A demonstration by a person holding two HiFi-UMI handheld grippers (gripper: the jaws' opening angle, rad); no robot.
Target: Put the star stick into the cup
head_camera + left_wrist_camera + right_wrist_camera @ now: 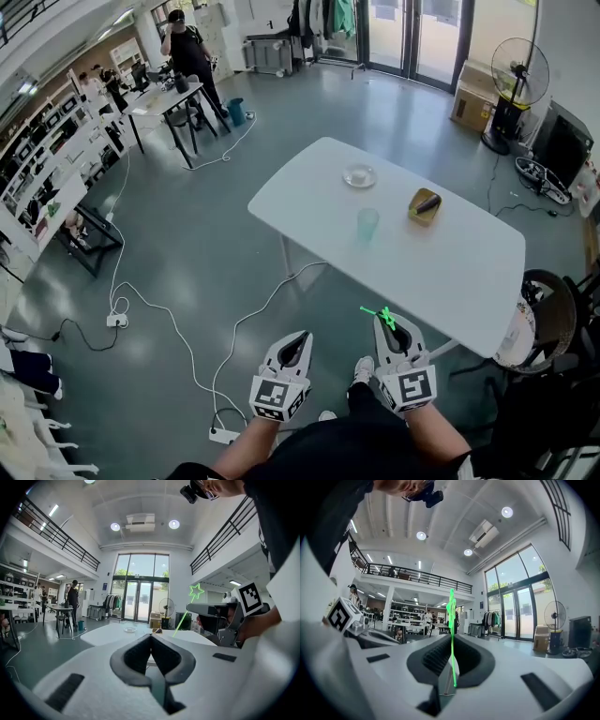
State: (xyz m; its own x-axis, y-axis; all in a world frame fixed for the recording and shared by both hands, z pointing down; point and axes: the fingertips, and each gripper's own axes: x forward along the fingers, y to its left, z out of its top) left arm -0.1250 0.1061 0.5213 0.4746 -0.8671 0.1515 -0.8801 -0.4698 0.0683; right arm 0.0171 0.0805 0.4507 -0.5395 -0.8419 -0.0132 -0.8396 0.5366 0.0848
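Note:
A thin green star stick [382, 314] is held in my right gripper [385, 323], which is shut on it below the table's near edge. In the right gripper view the star stick [452, 620] stands upright between the shut jaws, star on top. The pale green see-through cup [367, 225] stands upright on the white table [469, 272], well ahead of both grippers. My left gripper [298, 339] hangs shut and empty to the left, over the floor. From the left gripper view the star [196, 591] and right gripper [220, 613] show at the right.
On the table behind the cup lie a small white dish [359, 175] and a yellow bowl [425, 205] with a dark object in it. A chair [548, 319] stands at the table's right end. Cables [178, 328] run across the floor at the left. A person [187, 52] stands by a far desk.

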